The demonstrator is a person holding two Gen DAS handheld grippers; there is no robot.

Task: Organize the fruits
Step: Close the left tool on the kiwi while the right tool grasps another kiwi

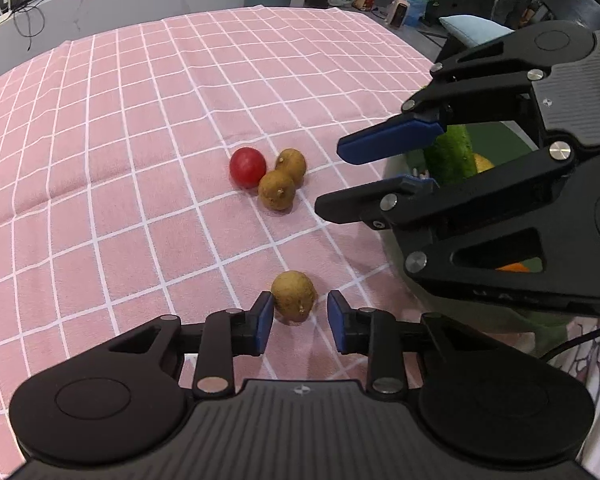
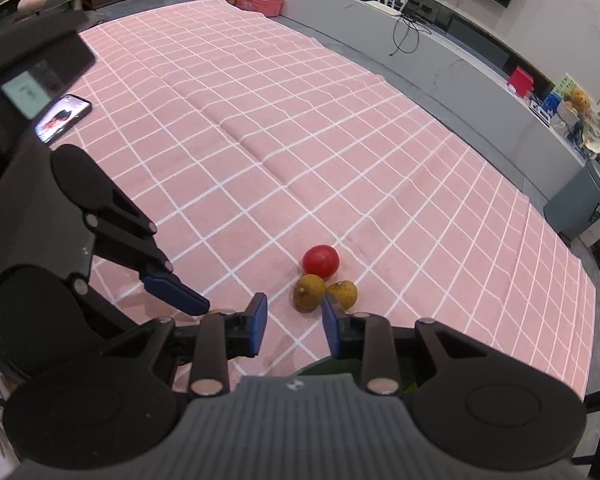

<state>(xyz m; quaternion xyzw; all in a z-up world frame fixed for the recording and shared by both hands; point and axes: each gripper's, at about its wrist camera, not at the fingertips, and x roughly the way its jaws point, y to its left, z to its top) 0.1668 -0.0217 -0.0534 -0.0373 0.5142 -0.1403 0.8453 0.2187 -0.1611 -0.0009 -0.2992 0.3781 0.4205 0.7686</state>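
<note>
My left gripper (image 1: 300,322) is open, its blue pads on either side of a brown round fruit (image 1: 293,297) lying on the pink checked cloth (image 1: 140,160); the left pad is at its side, the right pad stands apart. Further off lie a red tomato (image 1: 247,167) and two more brown fruits (image 1: 277,190) (image 1: 292,163), touching. My right gripper (image 1: 332,178) is open and empty, hovering over a grey bowl (image 1: 392,168) with a green cucumber (image 1: 450,156). In the right wrist view my right gripper (image 2: 294,326) is open, with the tomato (image 2: 321,261) and brown fruits (image 2: 309,292) ahead.
A smartphone (image 2: 62,117) lies on the cloth at the far left in the right wrist view. The cloth's edges drop off to a grey floor. A low grey ledge with cables and boxes (image 2: 420,52) runs beyond the table.
</note>
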